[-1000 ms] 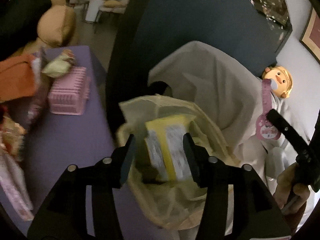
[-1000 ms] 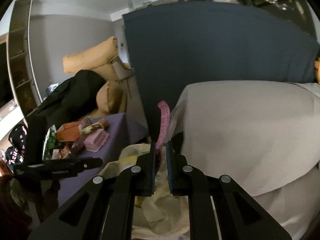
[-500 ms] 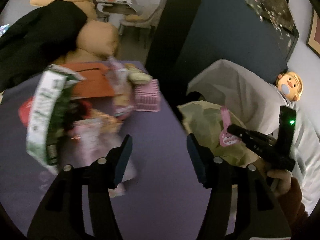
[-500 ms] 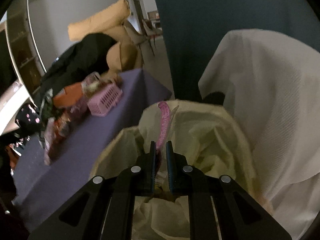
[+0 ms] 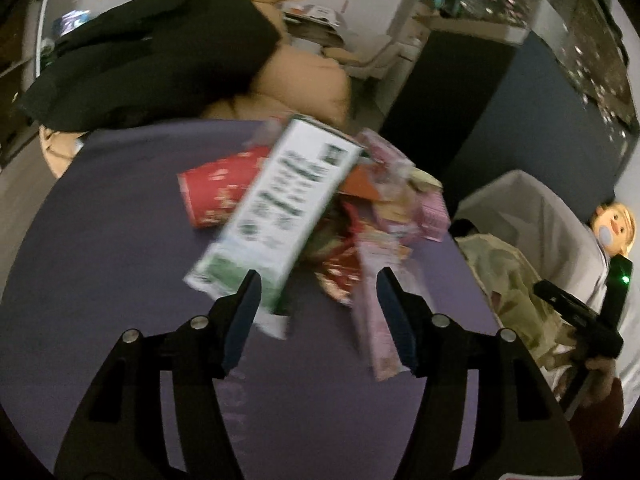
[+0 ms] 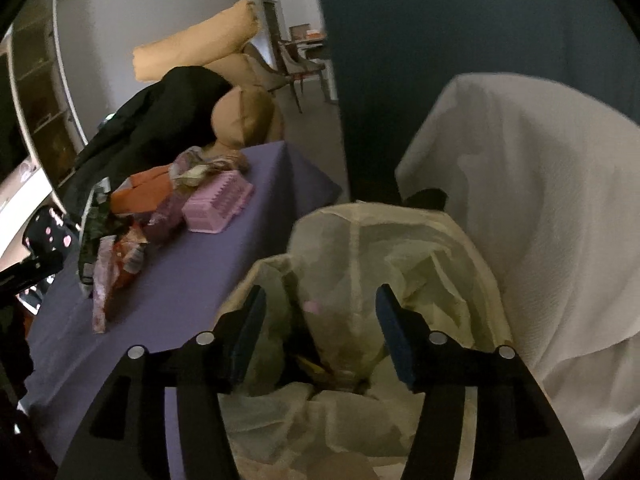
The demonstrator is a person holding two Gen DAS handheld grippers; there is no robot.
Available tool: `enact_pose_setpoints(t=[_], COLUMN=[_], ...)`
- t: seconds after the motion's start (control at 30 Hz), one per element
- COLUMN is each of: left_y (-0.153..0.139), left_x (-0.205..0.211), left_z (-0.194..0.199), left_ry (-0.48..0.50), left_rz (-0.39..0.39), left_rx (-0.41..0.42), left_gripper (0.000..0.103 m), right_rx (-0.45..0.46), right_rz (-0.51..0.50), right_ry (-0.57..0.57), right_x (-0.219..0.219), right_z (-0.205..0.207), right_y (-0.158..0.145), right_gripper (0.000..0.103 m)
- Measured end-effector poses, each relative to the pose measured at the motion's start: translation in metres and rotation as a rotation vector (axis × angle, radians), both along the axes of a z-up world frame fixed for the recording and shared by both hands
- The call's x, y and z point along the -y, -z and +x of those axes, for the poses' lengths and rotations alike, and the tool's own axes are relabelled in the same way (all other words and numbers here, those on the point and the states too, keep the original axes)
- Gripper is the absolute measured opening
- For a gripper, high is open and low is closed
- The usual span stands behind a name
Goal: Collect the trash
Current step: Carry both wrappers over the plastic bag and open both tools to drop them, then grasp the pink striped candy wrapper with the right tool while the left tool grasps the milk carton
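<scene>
A pale yellow trash bag [image 6: 384, 264] stands open beside the purple table [image 6: 224, 280]. My right gripper [image 6: 318, 326] is open and empty right above the bag's mouth; a small pink wrapper [image 6: 312, 306] lies inside. My left gripper [image 5: 318, 320] is open over the table [image 5: 120, 280], just short of a pile of trash: a white and green carton [image 5: 276, 216], a red packet [image 5: 220, 192], a long pink wrapper [image 5: 378, 304] and red foil wrappers [image 5: 340, 272]. The bag also shows in the left wrist view [image 5: 516, 288].
A pink plastic basket [image 6: 218, 204] and an orange box [image 6: 140, 194] sit at the table's far end. A white cloth-covered chair [image 6: 540, 200] stands behind the bag. A tan sofa with a black coat [image 5: 160, 52] is beyond the table. A doll [image 5: 614, 228] lies at right.
My right gripper has opened and let the pink wrapper fall into the bag. My left gripper has swung from the bag to the trash pile on the table and moved closer to it.
</scene>
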State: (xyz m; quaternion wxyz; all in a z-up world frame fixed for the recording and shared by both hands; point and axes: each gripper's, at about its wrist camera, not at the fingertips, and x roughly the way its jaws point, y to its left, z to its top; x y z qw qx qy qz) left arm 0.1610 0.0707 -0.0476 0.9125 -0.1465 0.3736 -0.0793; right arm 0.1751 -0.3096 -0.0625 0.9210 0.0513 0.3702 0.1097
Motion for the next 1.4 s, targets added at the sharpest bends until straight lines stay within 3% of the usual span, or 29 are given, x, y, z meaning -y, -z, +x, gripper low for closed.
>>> enact_pose_setpoints(t=[0.23, 0.53, 0.73, 0.8, 0.83, 0.9, 0.97, 1.07, 1.17, 1.4], left_y=[0.005, 0.015, 0.023, 0.026, 0.026, 0.027, 0.026, 0.024, 0.023, 0.023], left_x=[-0.039, -0.068, -0.086, -0.09, -0.091, -0.094, -0.094, -0.092, -0.089, -0.074], left_z=[-0.01, -0.021, -0.025, -0.026, -0.027, -0.026, -0.027, -0.026, -0.025, -0.02], left_ry=[-0.046, -0.046, -0.065, -0.07, -0.072, -0.071, -0.065, -0.048, -0.032, -0.001], left_rz=[-0.015, -0.024, -0.047, -0.055, -0.059, -0.067, -0.068, -0.065, -0.055, -0.046], left_rx=[0.018, 0.015, 0.002, 0.0, -0.002, -0.002, 0.004, 0.009, 0.01, 0.003], left_gripper=[0.057, 0.058, 0.058, 0.058, 0.058, 0.058, 0.058, 0.058, 0.058, 0.058], right_rx=[-0.006, -0.062, -0.029, -0.016, -0.017, -0.037, -0.059, -0.08, -0.091, -0.031], right_rz=[-0.061, -0.004, -0.017, -0.018, -0.032, -0.05, -0.075, -0.112, -0.06, 0.013], right_ry=[-0.109, -0.264, -0.325, -0.358, -0.367, -0.376, -0.379, -0.391, -0.409, -0.368], right_x=[-0.058, -0.148, -0.201, -0.216, -0.223, -0.234, -0.244, -0.252, -0.245, -0.208], right_z=[-0.005, 0.002, 0.001, -0.001, 0.0, 0.007, 0.013, 0.019, 0.017, -0.003], right_y=[-0.015, -0.003, -0.001, 0.0, 0.002, 0.007, 0.013, 0.022, 0.017, -0.012], right_gripper=[0.054, 0.054, 0.054, 0.05, 0.042, 0.04, 0.038, 0.026, 0.014, 0.012])
